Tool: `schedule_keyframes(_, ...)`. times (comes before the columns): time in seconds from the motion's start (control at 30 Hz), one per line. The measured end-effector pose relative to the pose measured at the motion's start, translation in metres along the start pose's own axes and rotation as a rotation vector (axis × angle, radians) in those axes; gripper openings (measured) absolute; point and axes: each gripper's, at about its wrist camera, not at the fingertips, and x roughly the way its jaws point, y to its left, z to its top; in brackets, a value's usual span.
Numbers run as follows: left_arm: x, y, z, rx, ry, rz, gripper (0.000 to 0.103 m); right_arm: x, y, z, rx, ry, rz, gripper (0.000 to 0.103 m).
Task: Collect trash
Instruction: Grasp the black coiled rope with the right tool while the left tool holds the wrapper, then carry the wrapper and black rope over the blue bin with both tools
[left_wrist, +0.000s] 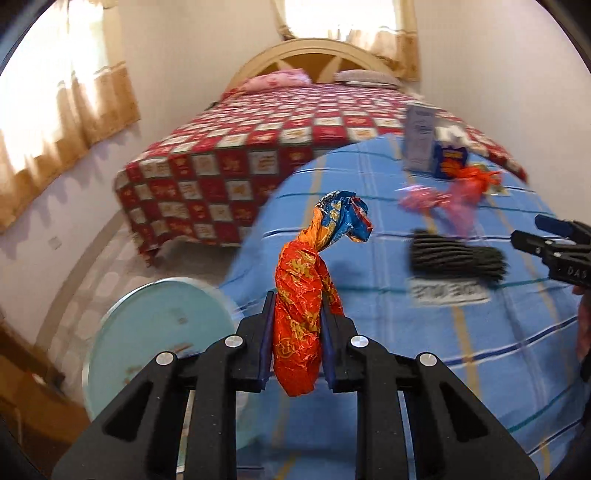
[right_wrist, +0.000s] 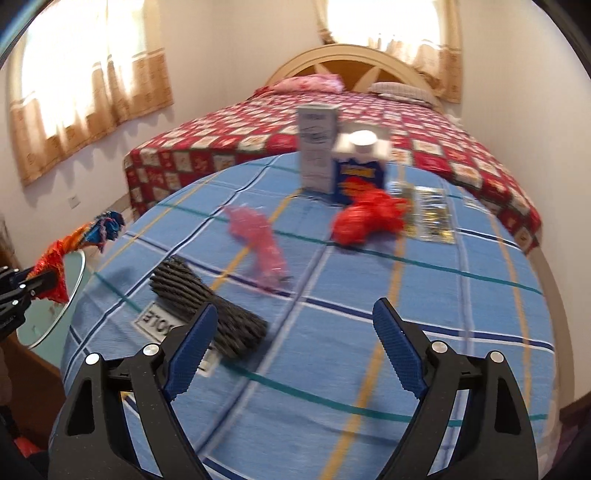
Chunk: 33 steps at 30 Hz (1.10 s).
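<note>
Above the blue checked table (left_wrist: 461, 350), the left claw (left_wrist: 297, 345) clamps a crumpled orange-and-blue wrapper (left_wrist: 301, 299) — it sticks up between the pads; the right claw (right_wrist: 291, 347) stands wide and empty over the cloth, near a black bundle (right_wrist: 207, 306) — pink wrapper (right_wrist: 258, 240) and red wrapper (right_wrist: 364, 219) lie beyond

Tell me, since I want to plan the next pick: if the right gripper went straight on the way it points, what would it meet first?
Probably the blue cloth itself: the open right gripper points down at a bare patch, with the black bundle just to its left. Depth is unclear.
</note>
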Motion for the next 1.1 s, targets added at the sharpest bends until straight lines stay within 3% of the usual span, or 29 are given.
schedule_keyframes(0.17,-0.001,0.034,-0.015,-0.054,0.021,0.052,0.021,0.022,0.022,0.001,-0.032,0.092,0.059,0.058)
schedule_keyframes(0.23,-0.003,0.041,-0.018,-0.069,0.019,0.059,0.021,0.032,0.028,-0.003,-0.034,0.148,0.086,0.043)
schedule_keyframes(0.37,-0.008,0.048,-0.020,-0.085,0.009,0.061,0.021,0.034,0.033,-0.008,-0.039,0.156,0.109,0.030)
schedule_keyframes(0.43,-0.012,0.051,-0.021,-0.087,-0.001,0.067,0.021,0.027,0.037,-0.007,-0.040,0.137,0.123,0.018)
schedule_keyframes(0.67,-0.022,0.064,-0.026,-0.102,-0.013,0.108,0.021,0.012,0.062,-0.003,-0.074,0.065,0.161,0.016)
schedule_keyframes(1.1,-0.028,0.083,-0.038,-0.114,0.002,0.178,0.021,0.009,0.103,0.012,-0.140,0.012,0.219,0.016)
